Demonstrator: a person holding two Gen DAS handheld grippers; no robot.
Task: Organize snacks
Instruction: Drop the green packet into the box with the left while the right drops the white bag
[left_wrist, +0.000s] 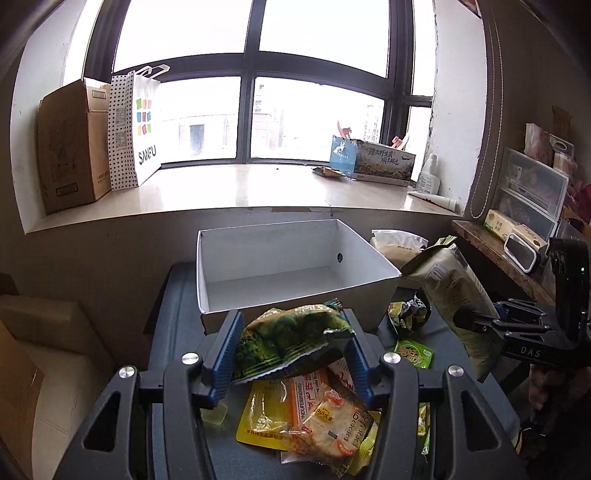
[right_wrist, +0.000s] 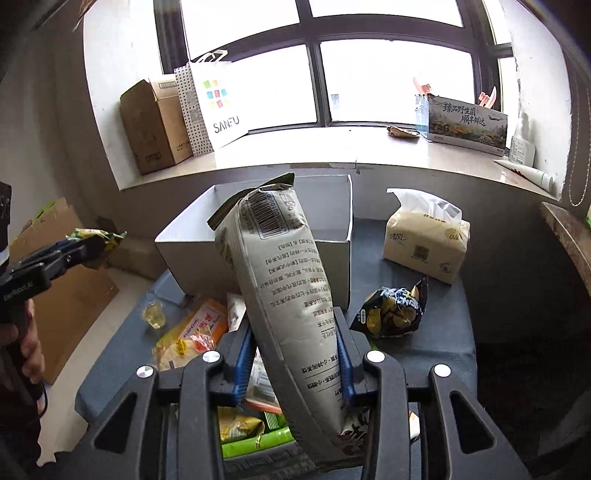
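My left gripper (left_wrist: 291, 332) is shut on a green snack packet (left_wrist: 291, 339) and holds it above the pile, just in front of the empty white box (left_wrist: 295, 295). My right gripper (right_wrist: 291, 350) is shut on a tall grey snack bag (right_wrist: 291, 295), held upright in front of the box (right_wrist: 255, 247). That bag also shows at the right of the left wrist view (left_wrist: 454, 295). The left gripper with its green packet shows at the left of the right wrist view (right_wrist: 88, 243). Loose snack packets (left_wrist: 314, 413) lie on the dark blue table (left_wrist: 177, 332) under both grippers.
A tissue pack (right_wrist: 424, 236) and a black-and-yellow chip bag (right_wrist: 391, 310) lie right of the box. A small jelly cup (right_wrist: 155, 314) sits at the left. The window sill (left_wrist: 258, 184) behind carries cardboard boxes and bags. Cardboard boxes (right_wrist: 70, 288) stand on the floor left.
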